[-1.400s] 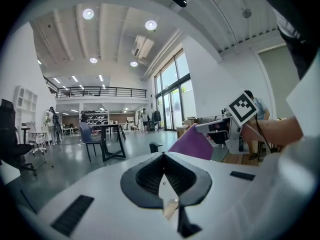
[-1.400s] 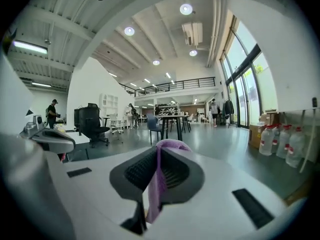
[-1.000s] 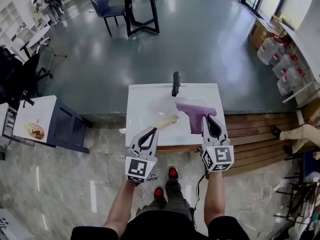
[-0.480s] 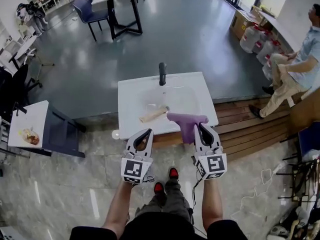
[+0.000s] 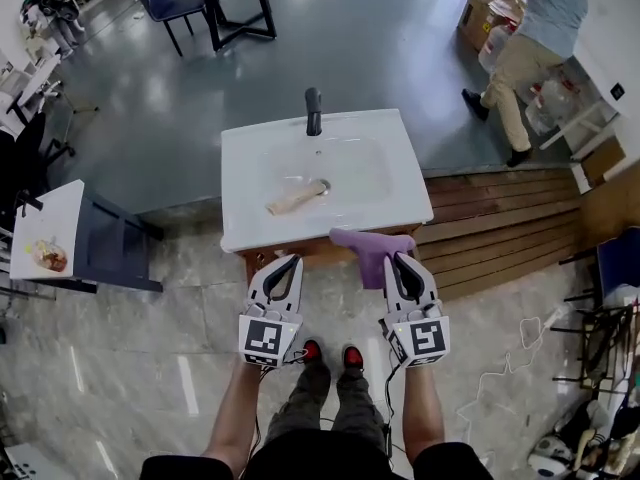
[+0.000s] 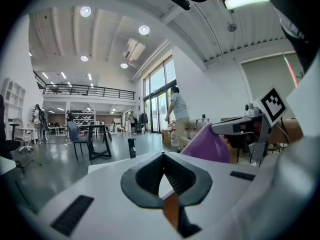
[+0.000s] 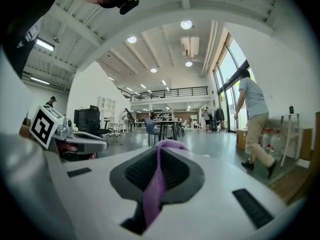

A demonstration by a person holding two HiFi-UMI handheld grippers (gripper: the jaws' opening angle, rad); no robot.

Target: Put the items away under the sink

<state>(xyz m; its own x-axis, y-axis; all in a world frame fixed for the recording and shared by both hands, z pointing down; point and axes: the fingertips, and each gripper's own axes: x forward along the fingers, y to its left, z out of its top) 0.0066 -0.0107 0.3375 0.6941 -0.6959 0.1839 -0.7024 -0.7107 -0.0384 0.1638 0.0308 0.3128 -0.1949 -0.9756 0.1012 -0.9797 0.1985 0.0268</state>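
Observation:
The white sink (image 5: 400, 193) stands ahead with a black faucet (image 5: 313, 111) at its back. A wooden-handled brush (image 5: 297, 197) lies in the basin. My right gripper (image 5: 400, 265) is shut on a purple cloth (image 5: 372, 248), which hangs in the air just before the sink's front edge, over the brown cabinet front (image 5: 290, 255). In the right gripper view the cloth (image 7: 157, 181) runs pinched between the jaws. My left gripper (image 5: 283, 268) hovers beside it, shut and holding nothing; in its own view the purple cloth (image 6: 205, 146) shows at the right.
A small white table (image 5: 30, 218) with food on it and a dark bench (image 5: 120, 253) stand at the left. A wooden platform (image 5: 500, 228) lies right of the sink. A person (image 5: 530, 38) walks at the upper right near water jugs. Cables lie on the floor at the right.
Both grippers have drawn back from over the sink to in front of its edge, taking the purple cloth off the counter. A person has walked into view at the upper right.

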